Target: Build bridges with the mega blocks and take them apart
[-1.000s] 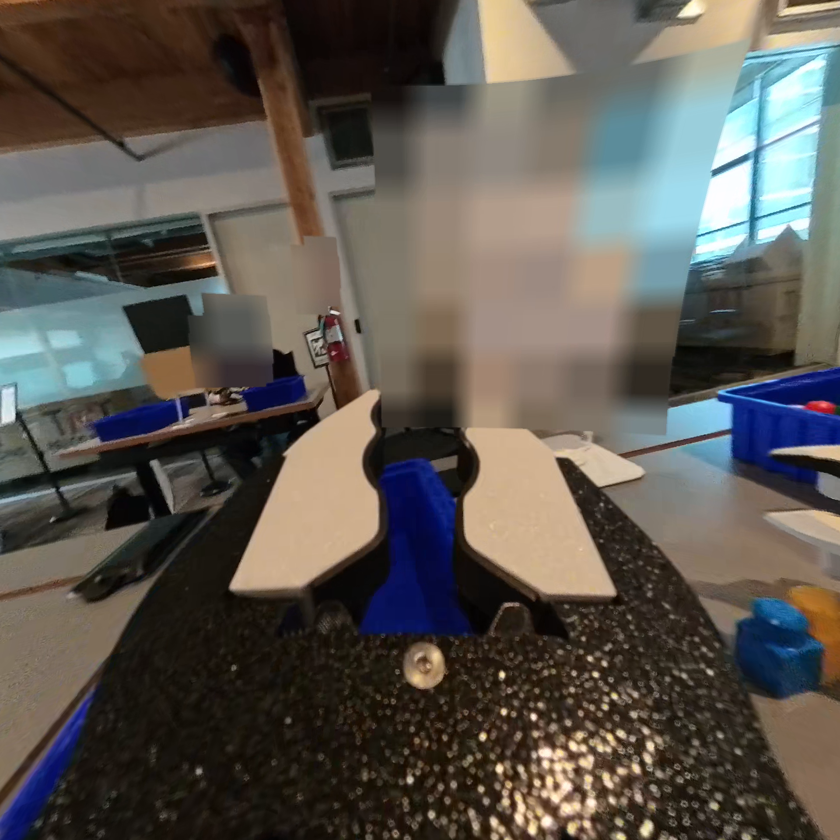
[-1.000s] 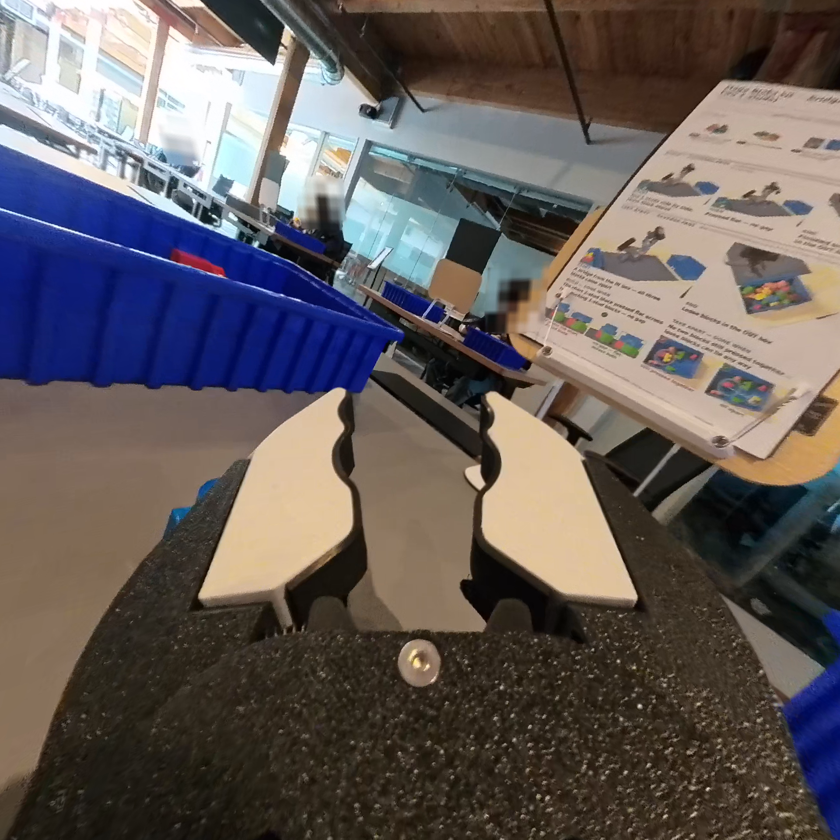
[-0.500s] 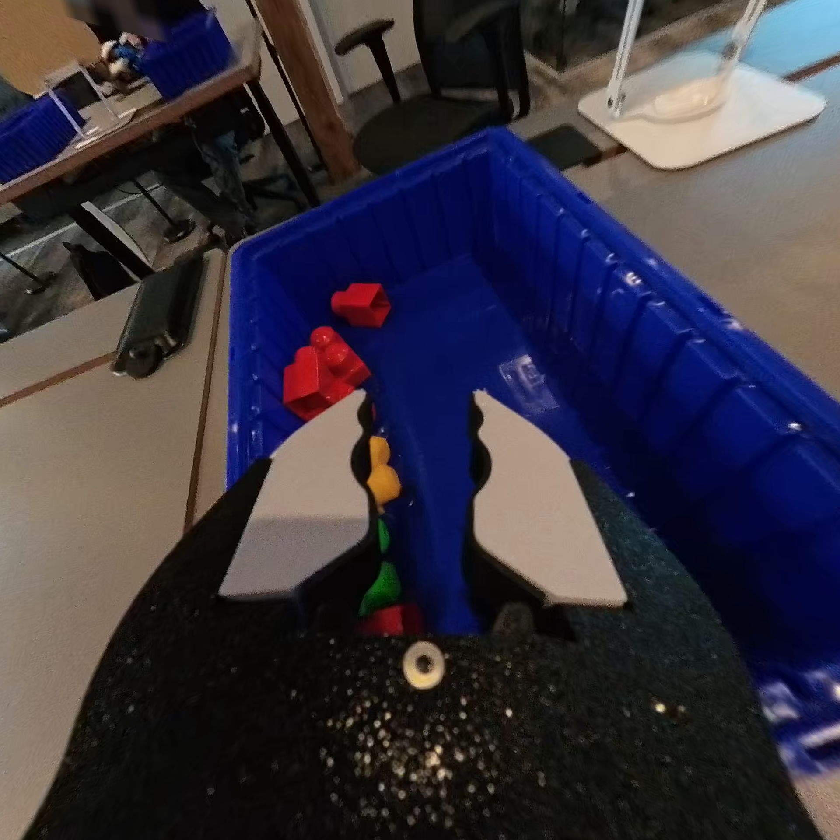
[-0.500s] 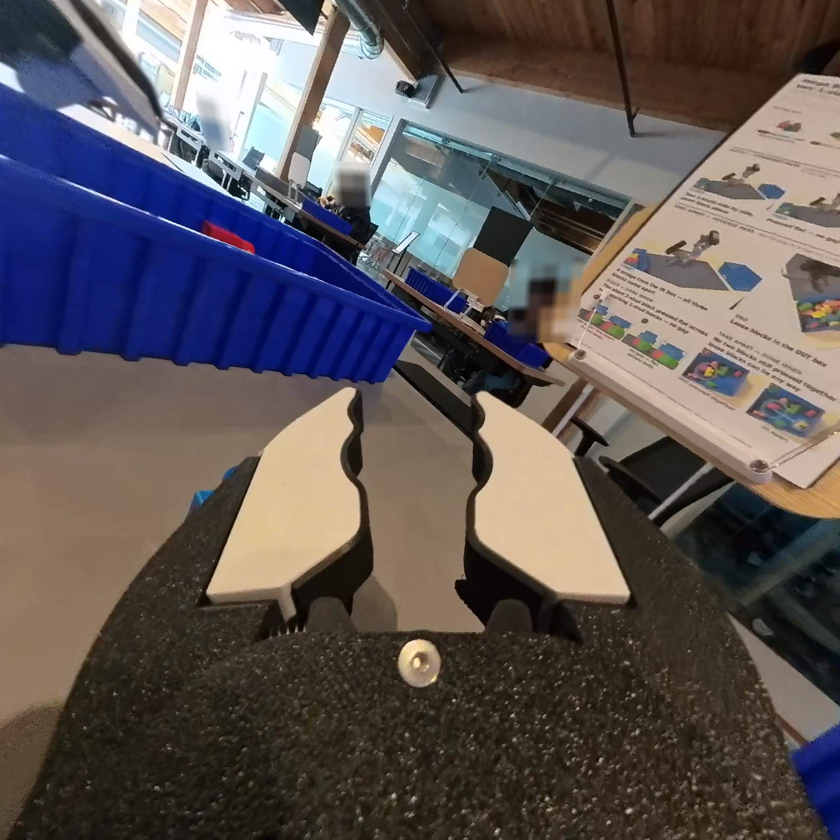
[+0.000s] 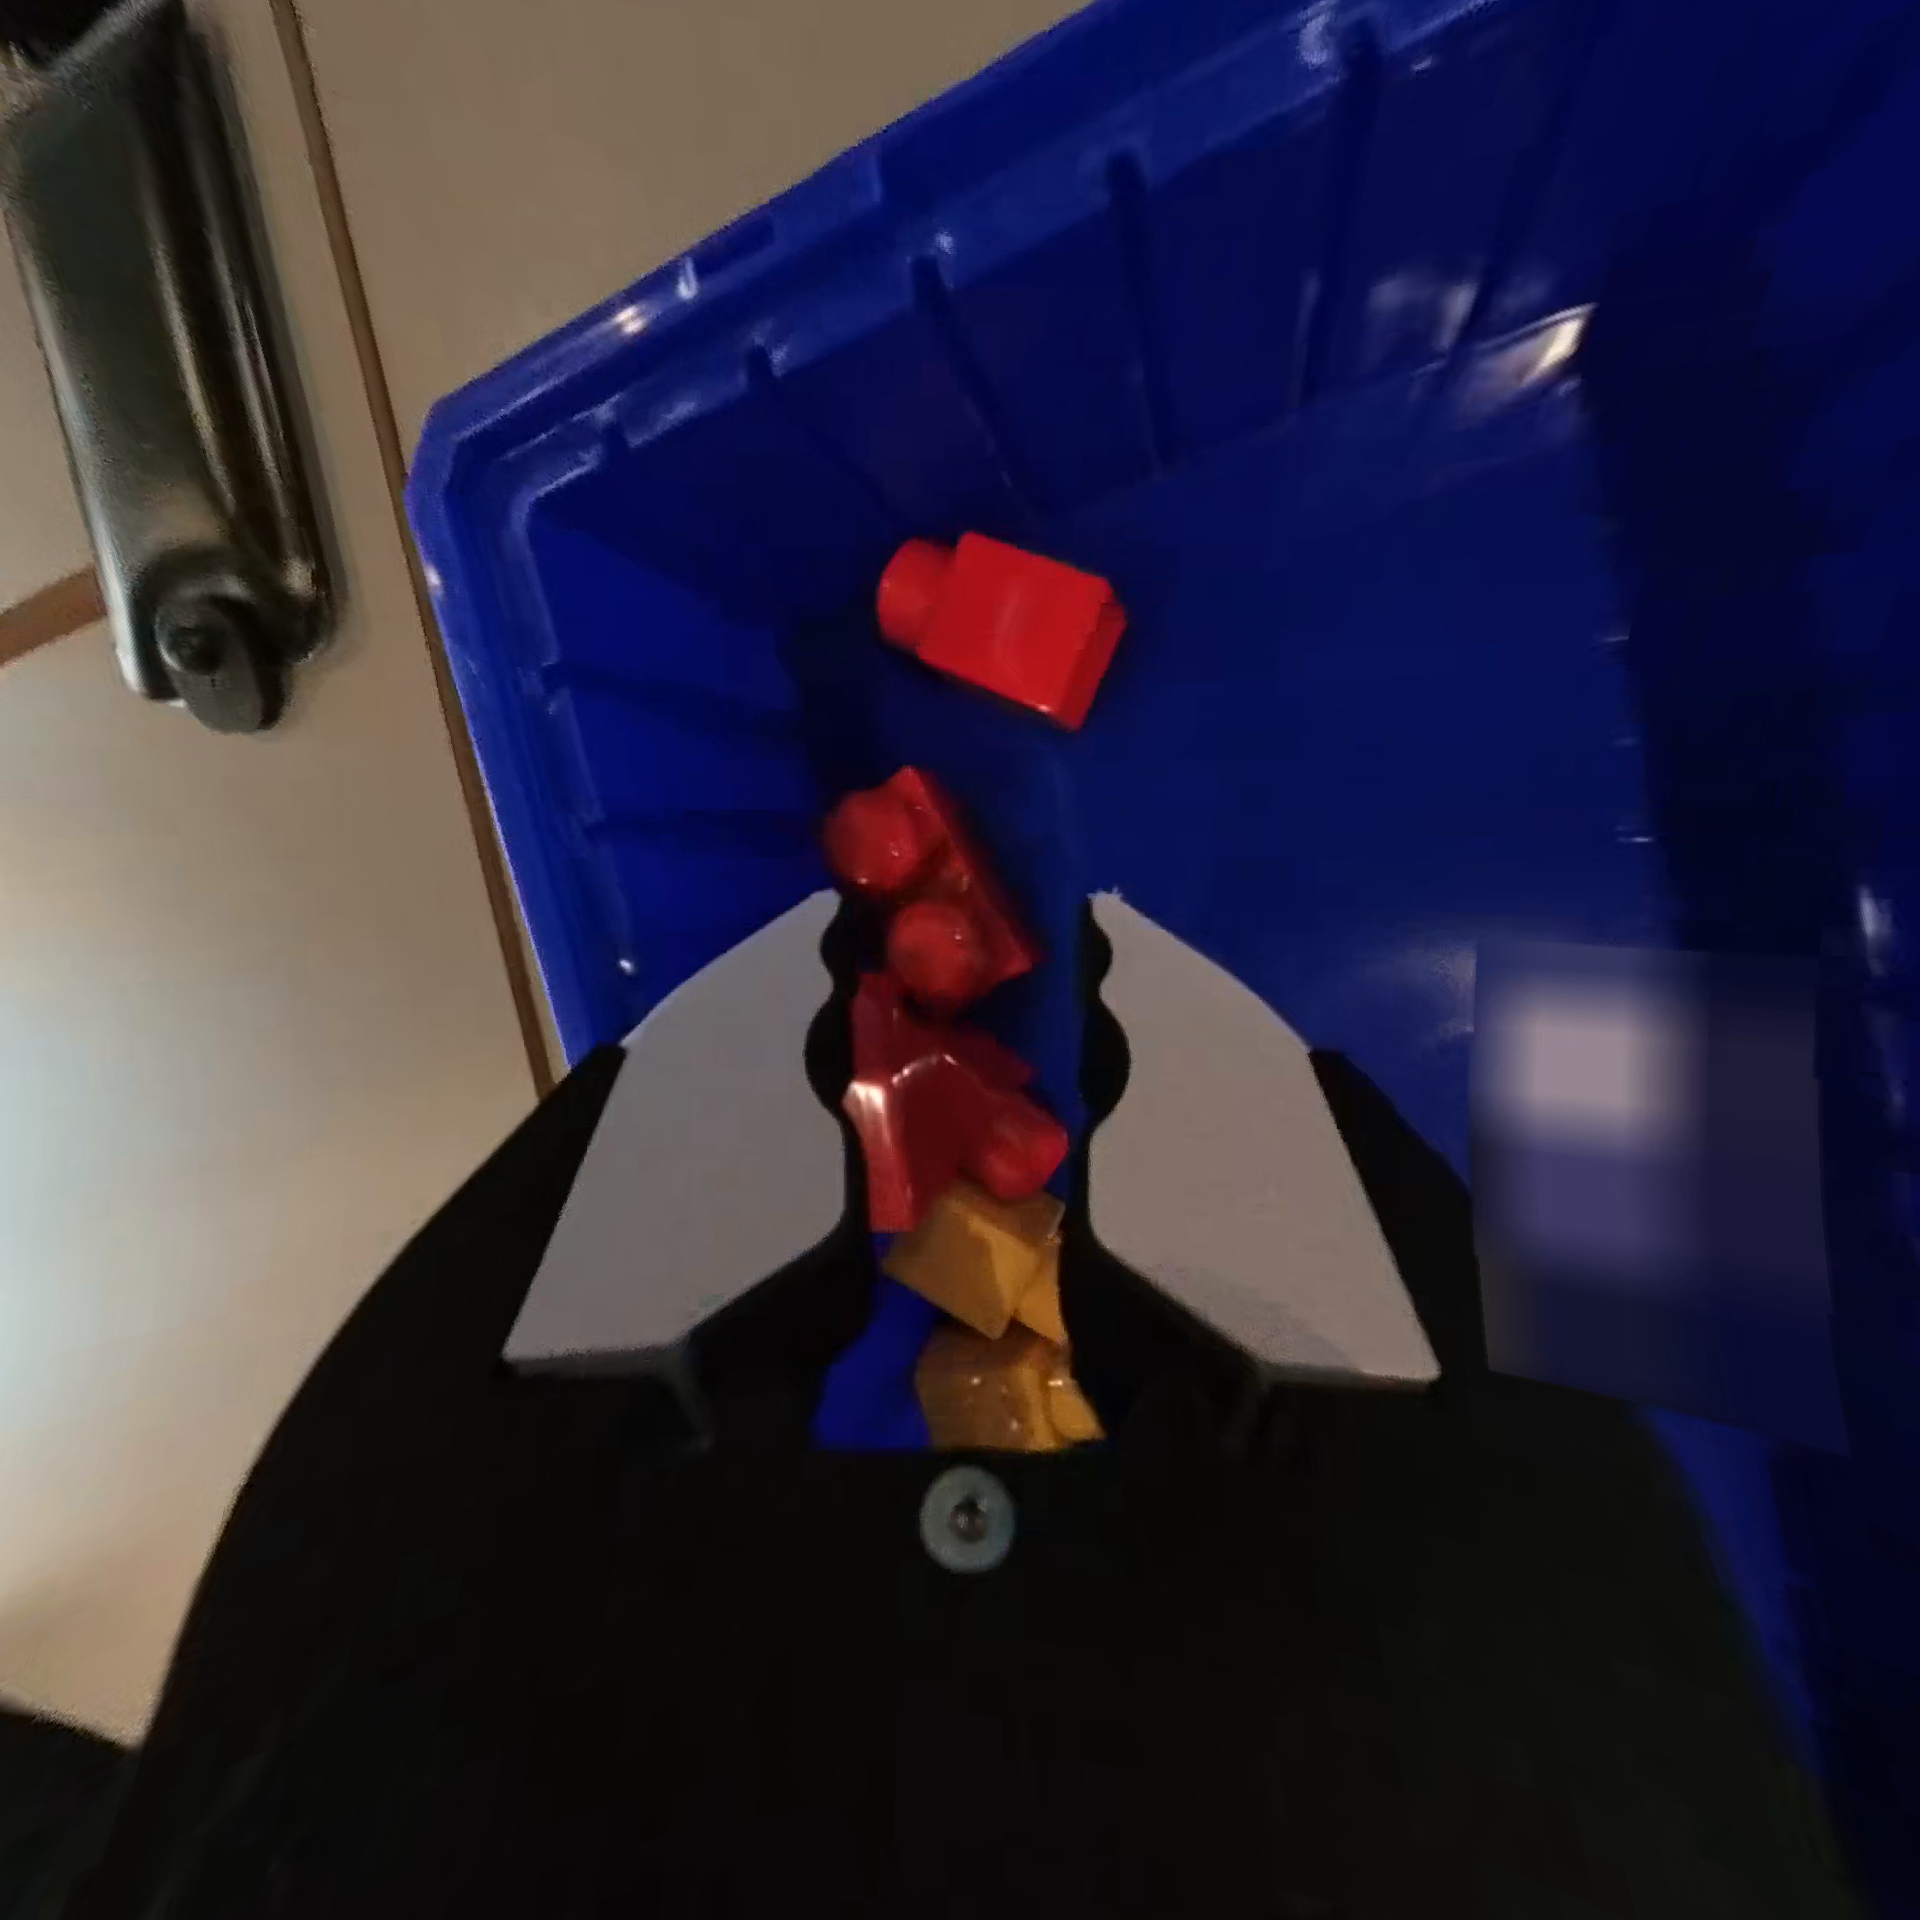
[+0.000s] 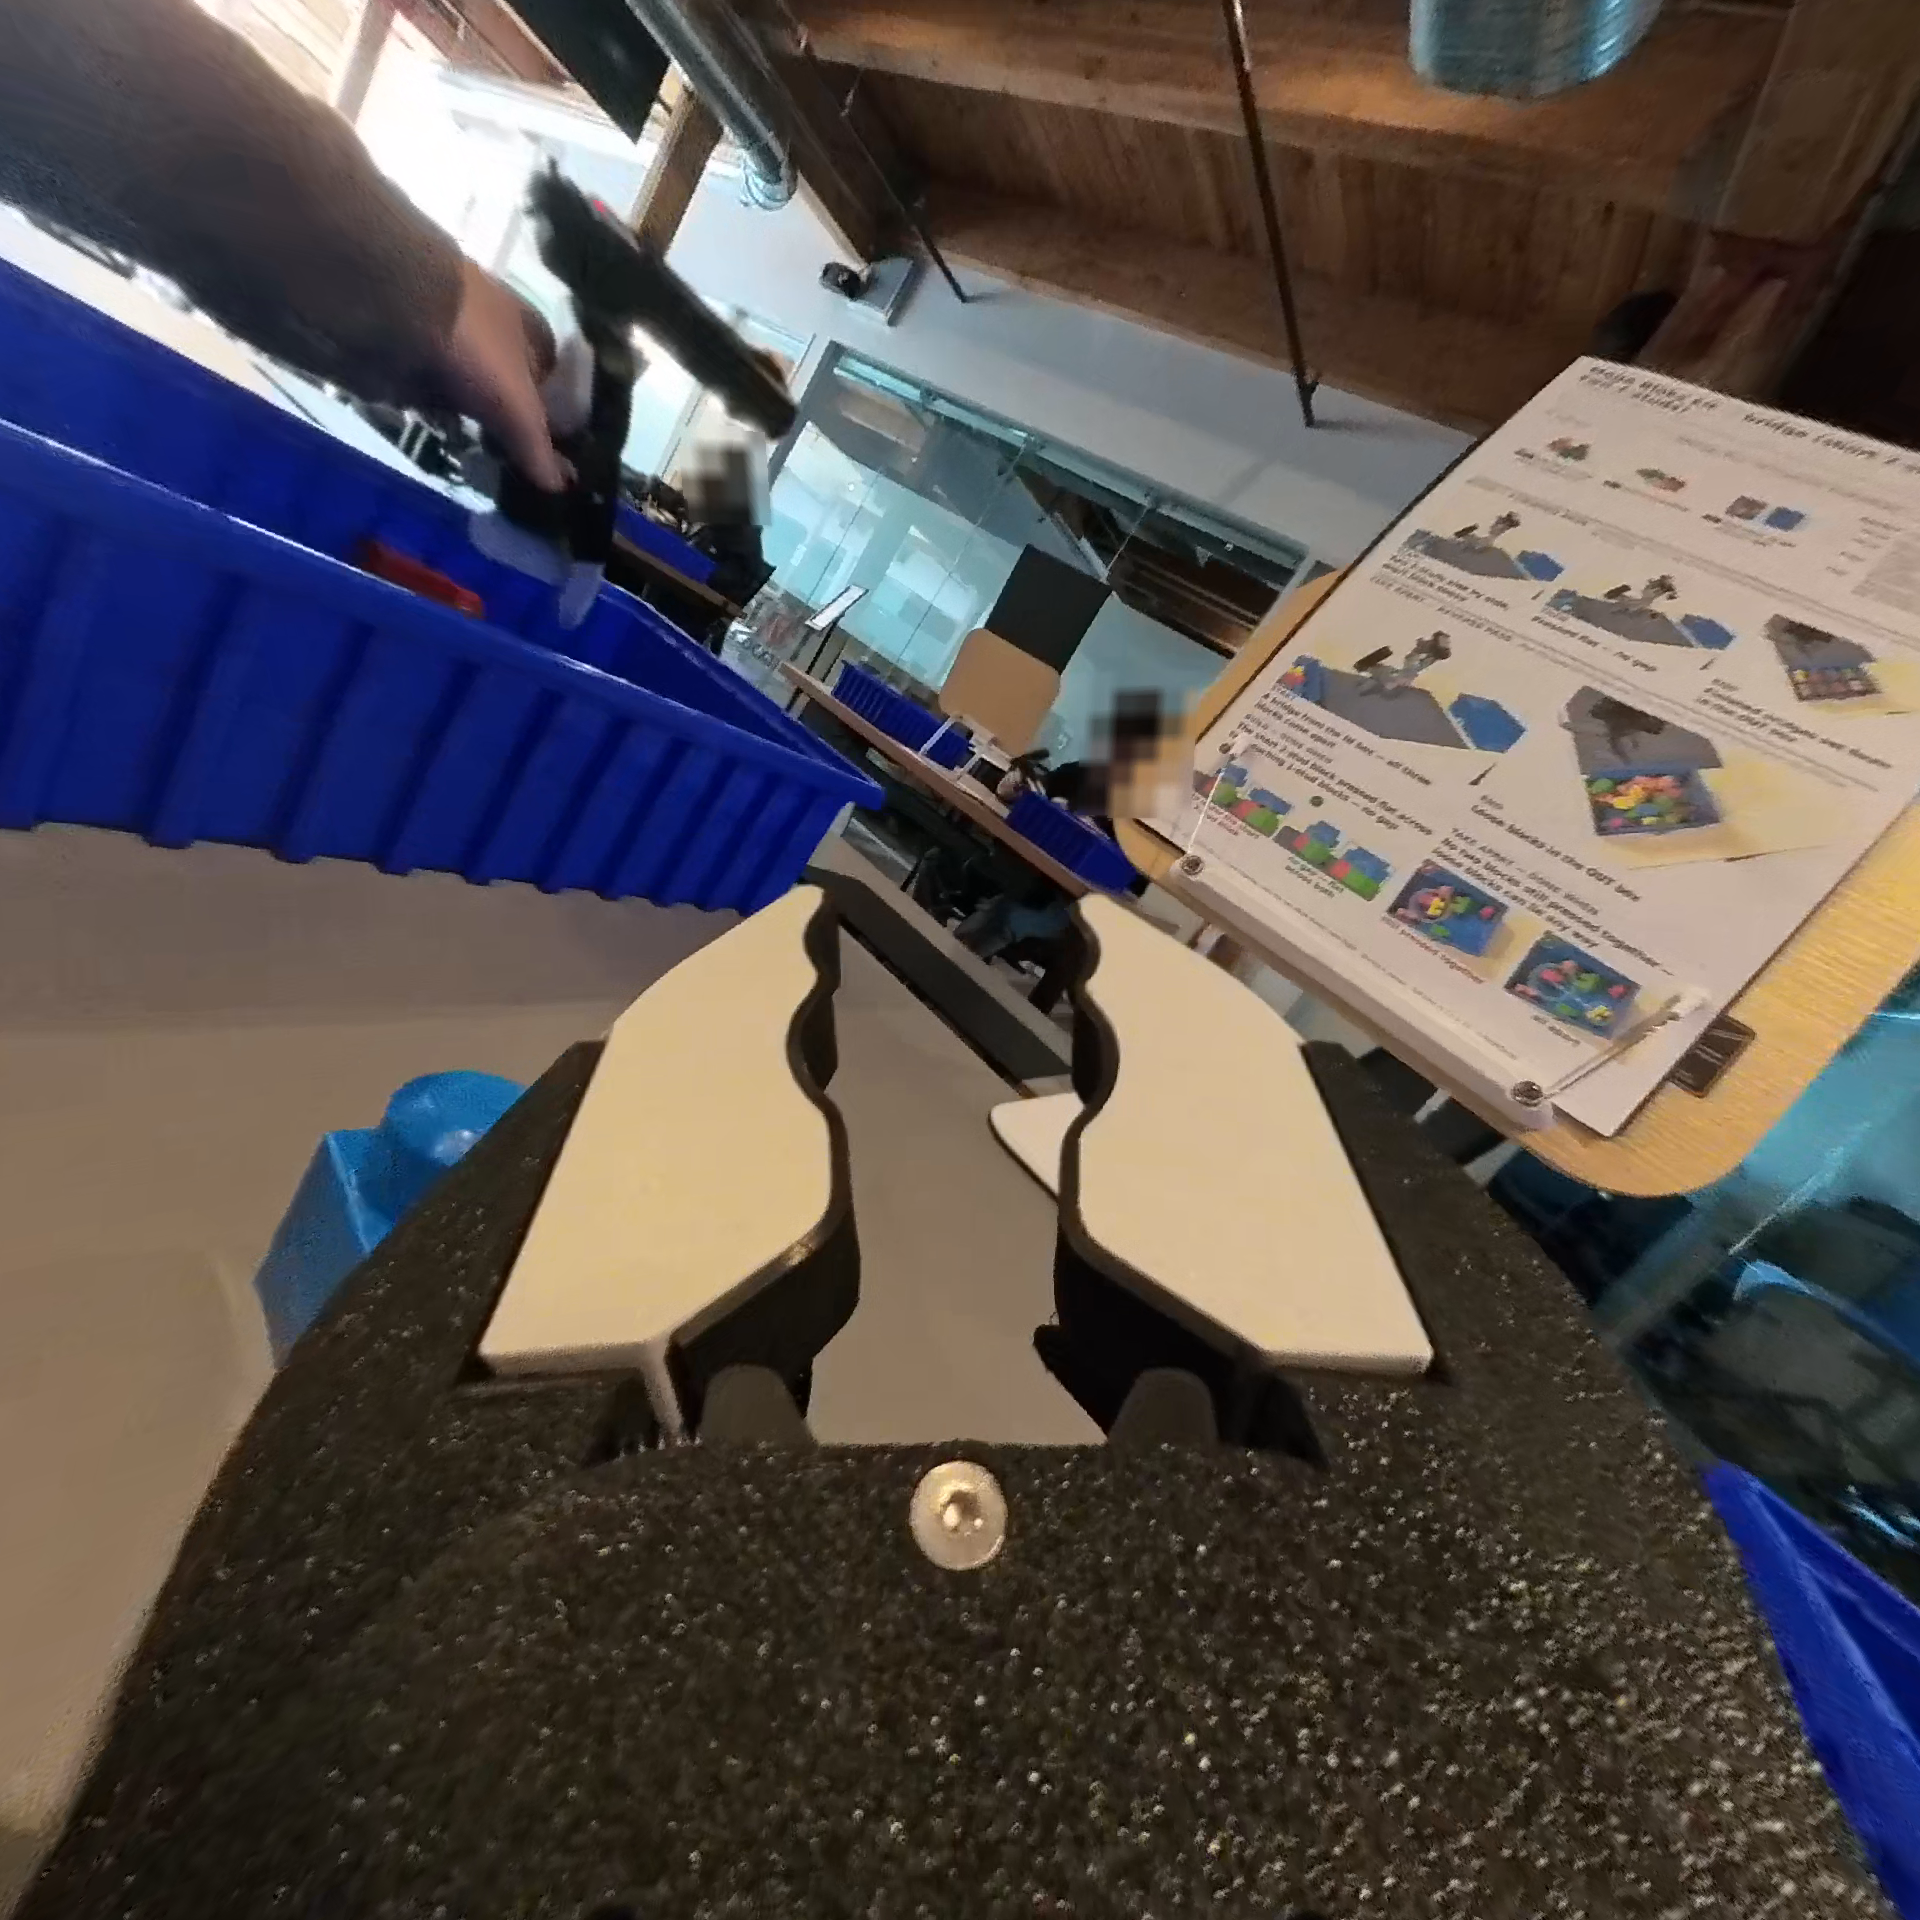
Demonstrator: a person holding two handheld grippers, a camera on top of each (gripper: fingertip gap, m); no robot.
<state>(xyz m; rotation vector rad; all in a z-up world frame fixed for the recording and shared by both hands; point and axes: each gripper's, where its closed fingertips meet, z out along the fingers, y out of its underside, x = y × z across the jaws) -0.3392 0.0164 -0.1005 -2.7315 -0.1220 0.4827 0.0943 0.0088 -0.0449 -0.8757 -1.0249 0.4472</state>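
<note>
Several red blocks (image 5: 940, 904) and yellow blocks (image 5: 982, 1278) lie loose in the blue bin (image 5: 1351, 312); the left gripper (image 5: 956, 940), jaws apart and empty, points down among them, probably choosing one. Right gripper (image 6: 951, 930) waits, jaws apart, empty.

Yellow blocks (image 5: 992, 1340) partly hidden behind the left gripper (image 5: 956, 935); bin (image 5: 1351, 312) cut off at right; blue block (image 6: 384, 1174) half hidden; poster (image 6: 1579, 748) blurred.
</note>
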